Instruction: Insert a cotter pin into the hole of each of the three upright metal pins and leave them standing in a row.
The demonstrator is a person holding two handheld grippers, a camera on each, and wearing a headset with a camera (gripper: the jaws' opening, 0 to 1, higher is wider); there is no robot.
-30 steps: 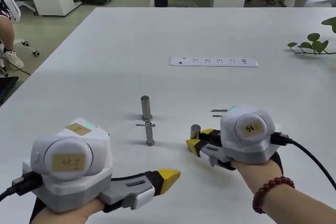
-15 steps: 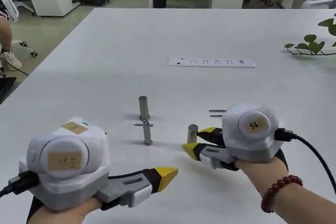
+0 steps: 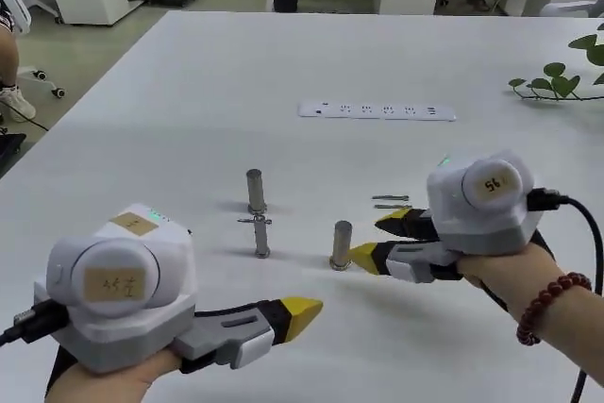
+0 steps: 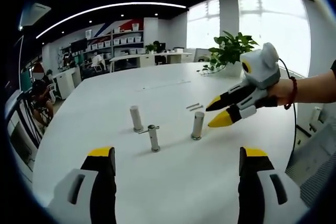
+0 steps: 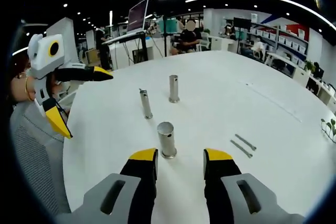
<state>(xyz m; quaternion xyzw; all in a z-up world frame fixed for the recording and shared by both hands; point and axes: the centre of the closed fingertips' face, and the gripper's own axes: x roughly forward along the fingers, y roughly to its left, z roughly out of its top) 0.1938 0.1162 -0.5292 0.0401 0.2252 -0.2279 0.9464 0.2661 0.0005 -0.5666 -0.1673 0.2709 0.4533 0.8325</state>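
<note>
Right now I am holding my right hand-held gripper [image 3: 370, 239] open and empty just beside the nearest metal pin [image 3: 341, 244], which is standing on the desk [image 3: 283, 92]. My left hand-held gripper [image 4: 176, 156] is hanging open too, well short of that pin. Two loose cotter pins [image 3: 390, 202] are lying just beyond that pin, so in reaching for them I am risking clipping it with a jaw and toppling it.

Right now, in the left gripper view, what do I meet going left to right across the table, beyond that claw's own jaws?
left pin → cottered pin → right pin → right claw. The loose cotter pins are left out, since they overlap the right pin's place.
</note>
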